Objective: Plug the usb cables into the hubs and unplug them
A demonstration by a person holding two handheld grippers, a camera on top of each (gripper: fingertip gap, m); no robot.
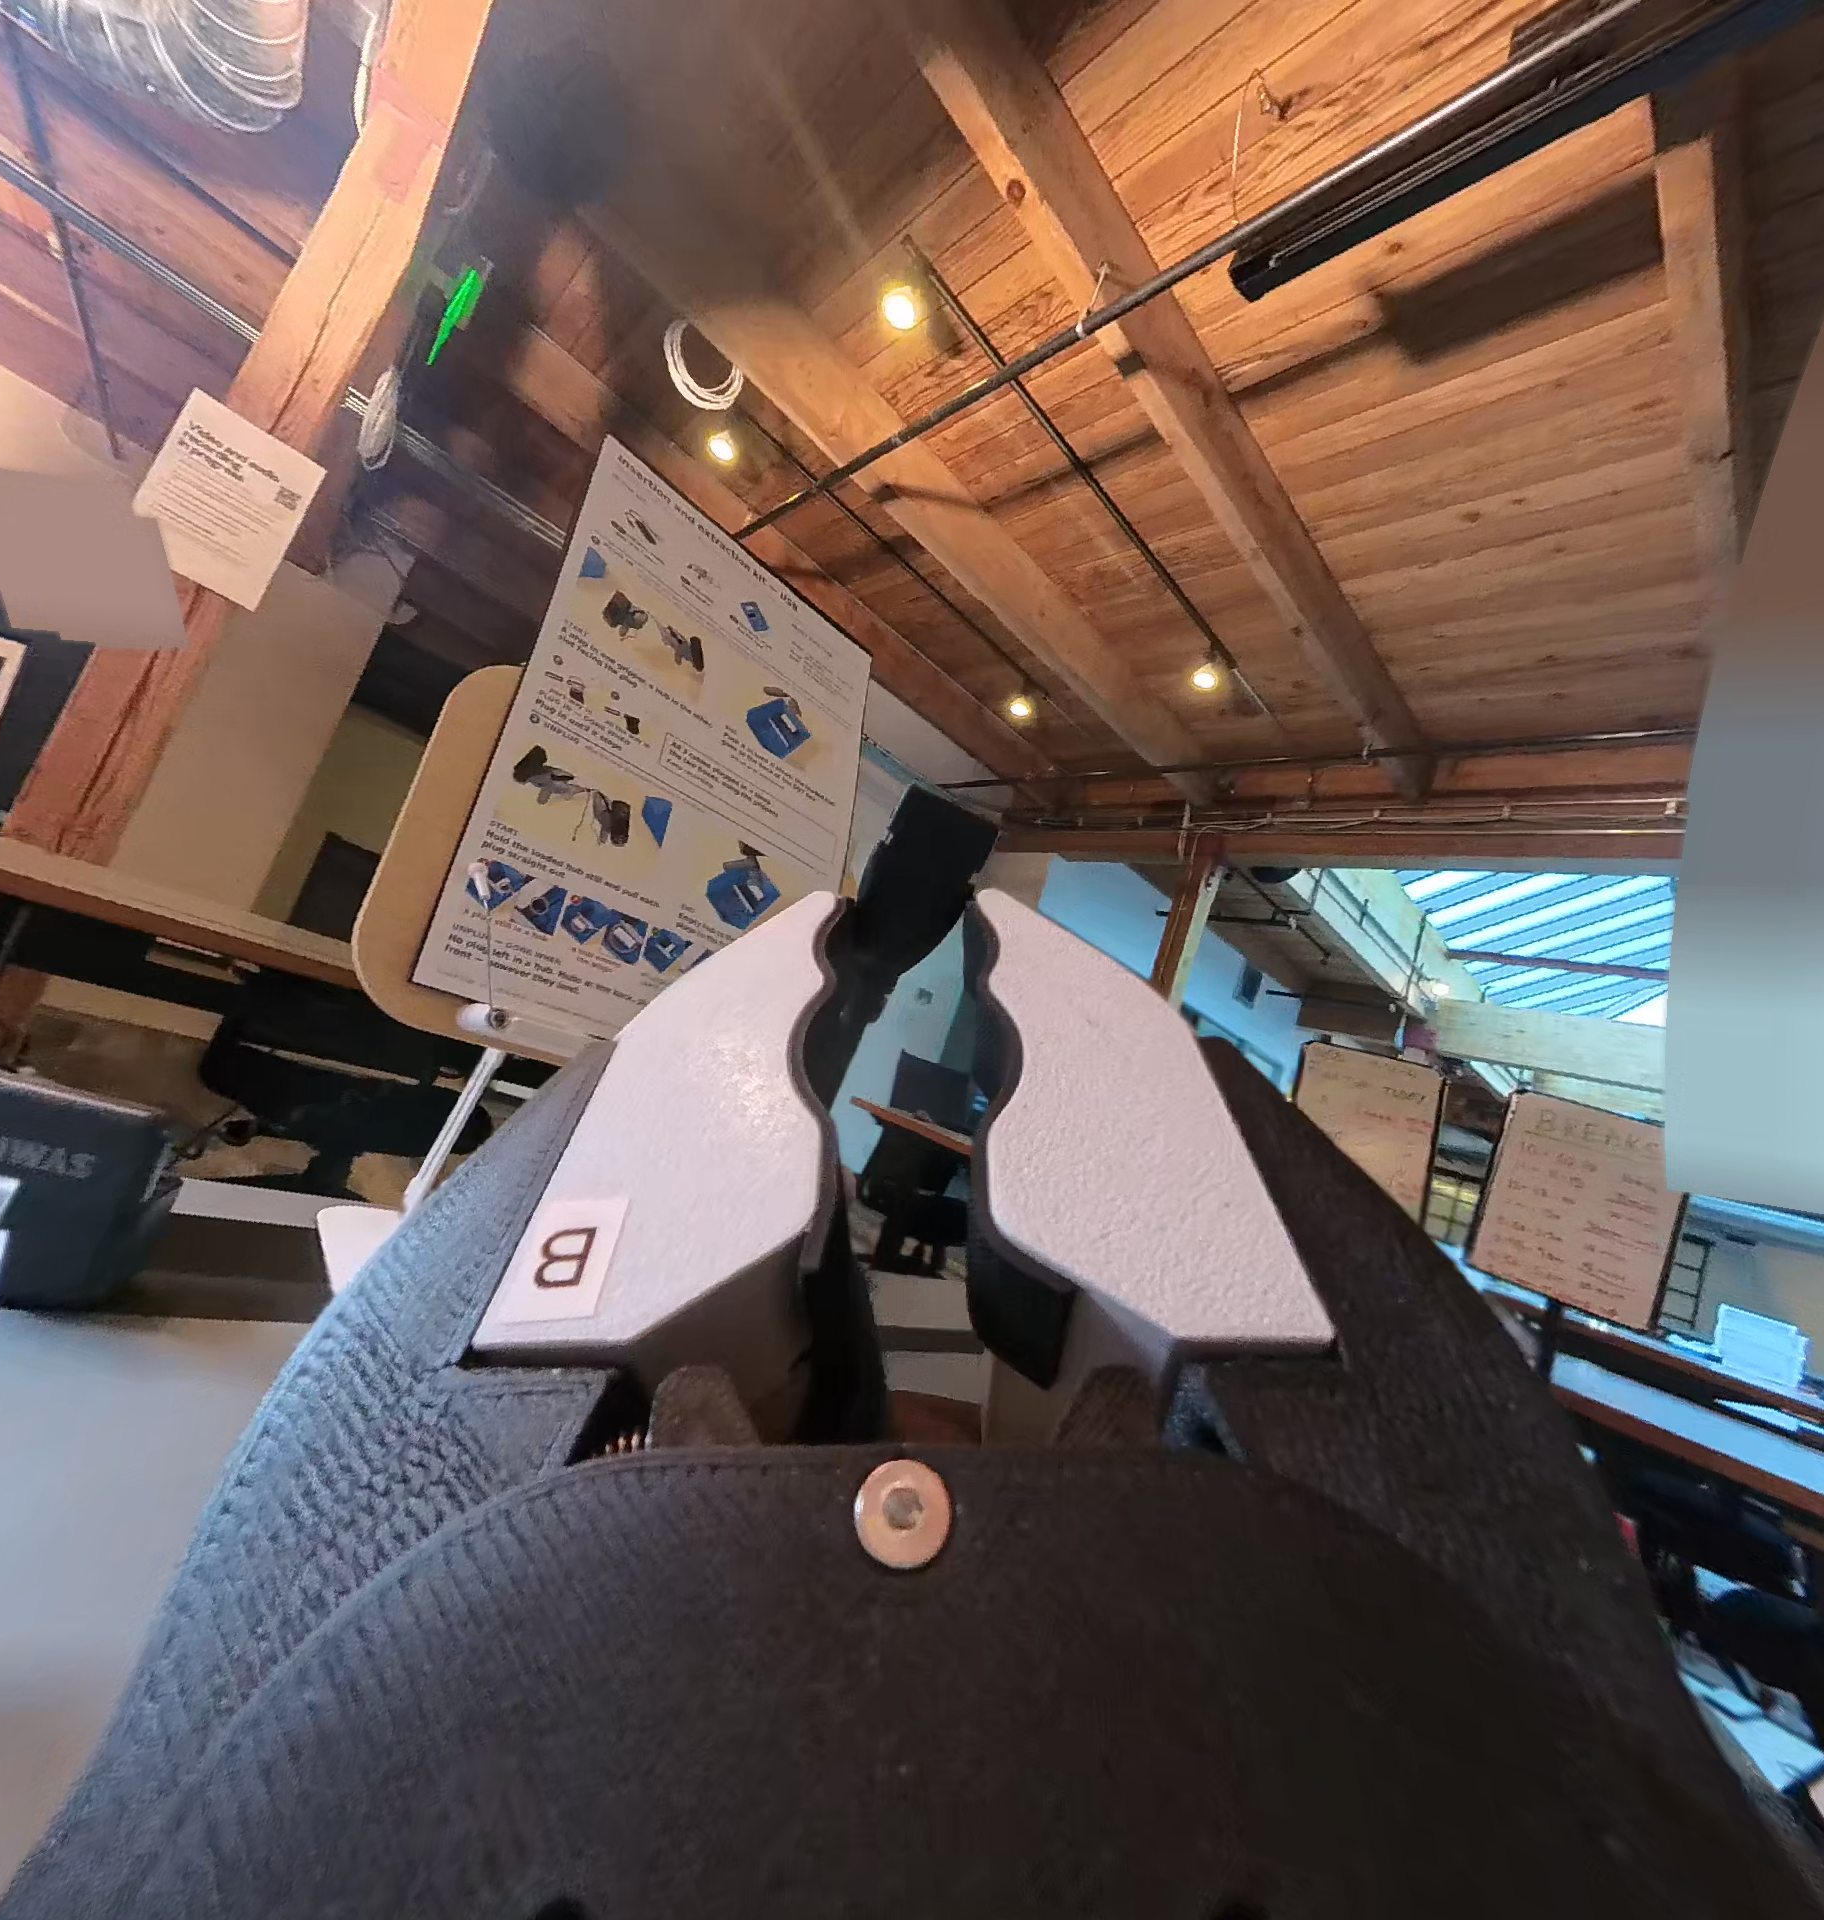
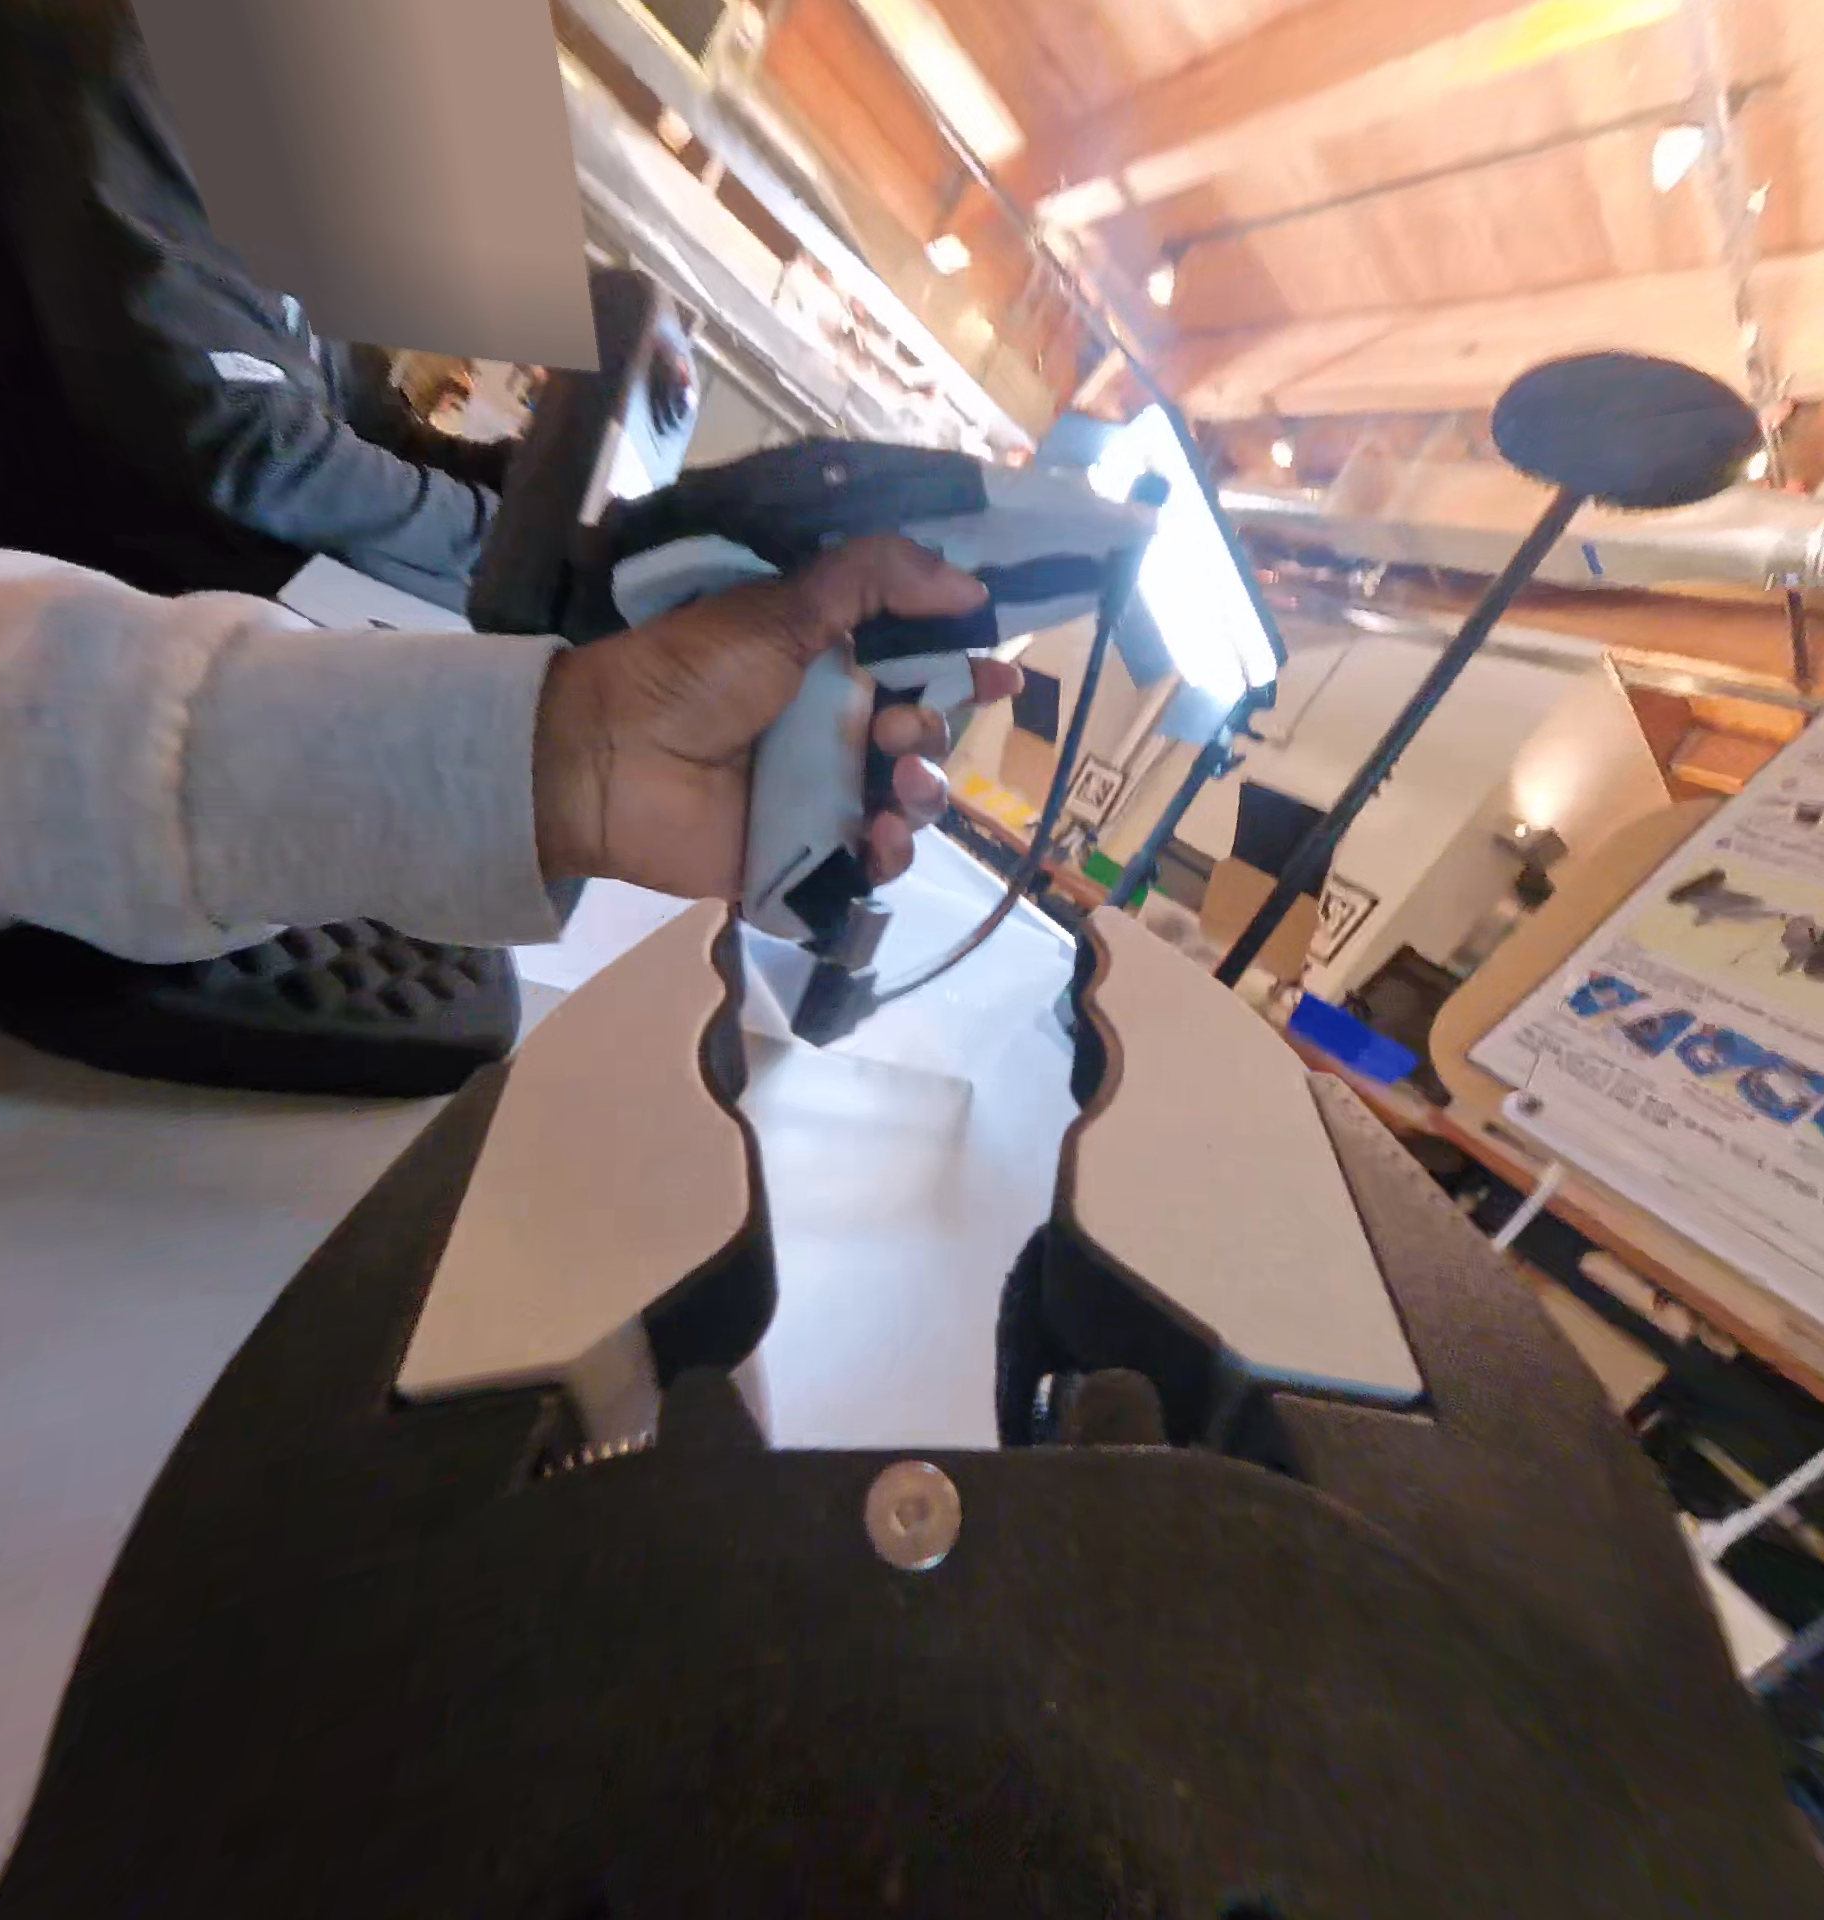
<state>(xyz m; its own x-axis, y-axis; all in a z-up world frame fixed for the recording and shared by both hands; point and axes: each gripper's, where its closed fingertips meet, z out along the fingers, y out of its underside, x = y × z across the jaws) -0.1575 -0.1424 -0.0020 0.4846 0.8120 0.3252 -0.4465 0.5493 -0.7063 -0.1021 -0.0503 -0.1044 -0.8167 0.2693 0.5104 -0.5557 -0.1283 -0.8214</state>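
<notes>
My left gripper (image 1: 903, 914) points up toward the ceiling and is shut on a black USB piece (image 1: 923, 852) that sticks out past its fingertips. In the right wrist view a hand holds that left gripper (image 2: 1131, 520), and a thin black cable (image 2: 1069, 769) hangs from its tips down to a dark plug (image 2: 840, 982). The plug dangles just beyond my right gripper (image 2: 903, 951), which is open and empty above the white table (image 2: 108, 1247). I cannot tell whether the held piece is a plug or a hub.
An instruction poster (image 1: 659, 727) on a stand is behind; it also shows at the right of the right wrist view (image 2: 1718, 987). A bright light panel (image 2: 1183, 582), a black pole with a round disc (image 2: 1625, 426) and a black ridged mat (image 2: 295, 997) are near. About 15 cm separates my left fingertips from my right.
</notes>
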